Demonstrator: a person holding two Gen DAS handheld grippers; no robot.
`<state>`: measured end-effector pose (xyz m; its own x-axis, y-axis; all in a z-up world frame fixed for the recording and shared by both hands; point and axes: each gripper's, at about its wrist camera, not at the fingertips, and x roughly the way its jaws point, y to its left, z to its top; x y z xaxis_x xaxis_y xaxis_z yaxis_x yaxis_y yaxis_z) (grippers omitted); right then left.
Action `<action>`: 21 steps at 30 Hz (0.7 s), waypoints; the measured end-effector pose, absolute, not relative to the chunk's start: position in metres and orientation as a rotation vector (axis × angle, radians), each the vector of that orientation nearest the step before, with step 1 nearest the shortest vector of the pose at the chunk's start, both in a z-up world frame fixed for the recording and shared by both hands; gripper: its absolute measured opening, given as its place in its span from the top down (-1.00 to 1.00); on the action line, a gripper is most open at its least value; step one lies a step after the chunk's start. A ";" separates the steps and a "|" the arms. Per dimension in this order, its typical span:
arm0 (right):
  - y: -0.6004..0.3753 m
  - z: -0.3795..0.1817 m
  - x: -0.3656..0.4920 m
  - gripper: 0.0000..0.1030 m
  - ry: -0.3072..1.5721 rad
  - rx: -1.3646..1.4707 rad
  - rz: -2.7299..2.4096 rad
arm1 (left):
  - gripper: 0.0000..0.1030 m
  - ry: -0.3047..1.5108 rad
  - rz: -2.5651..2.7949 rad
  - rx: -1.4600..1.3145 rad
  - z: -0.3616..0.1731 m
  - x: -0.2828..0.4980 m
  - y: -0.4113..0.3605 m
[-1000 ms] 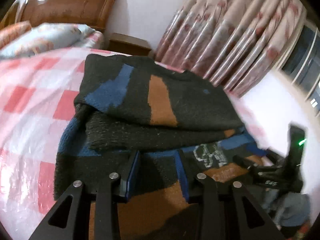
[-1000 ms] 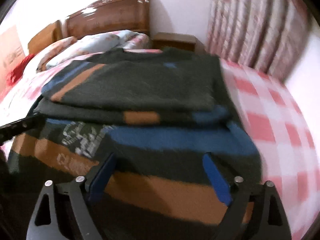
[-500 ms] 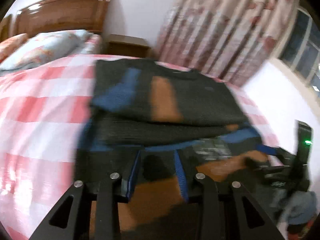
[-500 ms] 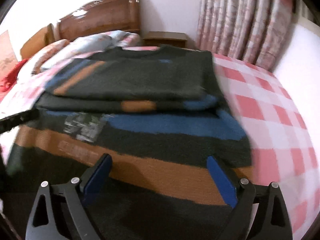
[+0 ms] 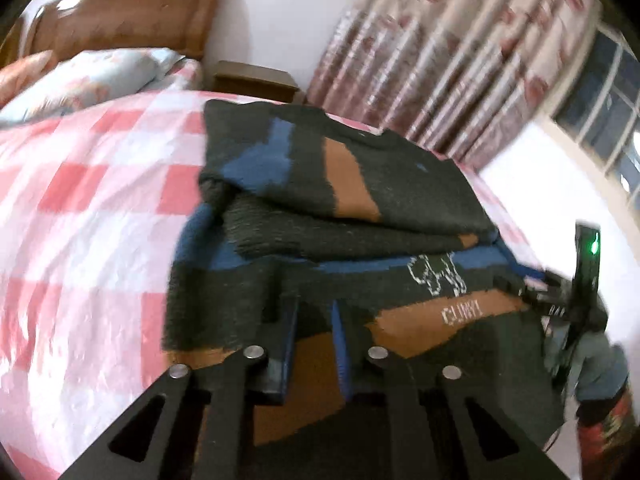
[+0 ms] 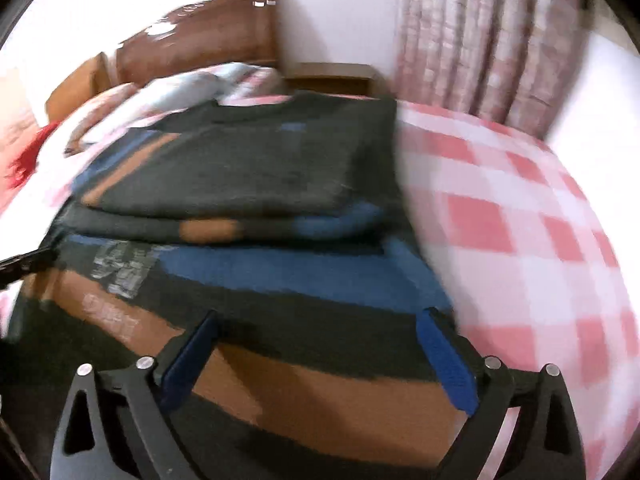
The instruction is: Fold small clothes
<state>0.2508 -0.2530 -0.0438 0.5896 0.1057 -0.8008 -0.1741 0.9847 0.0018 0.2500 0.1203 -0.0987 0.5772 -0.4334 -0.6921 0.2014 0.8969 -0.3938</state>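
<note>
Left tool [image 5: 314, 344] pinches the sweater [image 5: 360, 184] hem, fingers nearly closed; right tool [image 6: 316, 354] is wide open, holding nothing. 1-sided lifting risks skewing the fold.

A pink-checked bedspread [image 5: 92, 208] covers the bed; pillows [image 5: 88, 76], headboard [image 5: 124, 12] and nightstand [image 5: 256, 80] lie far, curtains [image 5: 452, 64] far right.

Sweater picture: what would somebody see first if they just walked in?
First the dark sweater with blue and orange blocks, partly folded on the pink checked bedspread. The left gripper has its jaws nearly together over the near hem, though whether it pinches the knit is hard to tell, while the right gripper is spread wide above it. Behind are a wooden headboard and flowered curtains.
</note>
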 end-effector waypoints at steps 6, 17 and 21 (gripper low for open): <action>-0.206 -0.025 0.229 -1.00 0.858 -0.106 0.200 | 0.64 0.869 -0.325 -0.190 -0.083 0.239 0.078; -0.203 -0.045 0.201 -1.00 0.931 -0.189 0.286 | 0.67 0.877 -0.371 -0.176 -0.096 0.217 0.089; -0.238 -0.045 0.182 -1.00 0.931 -0.142 0.212 | 0.69 0.869 -0.329 -0.249 -0.098 0.207 0.117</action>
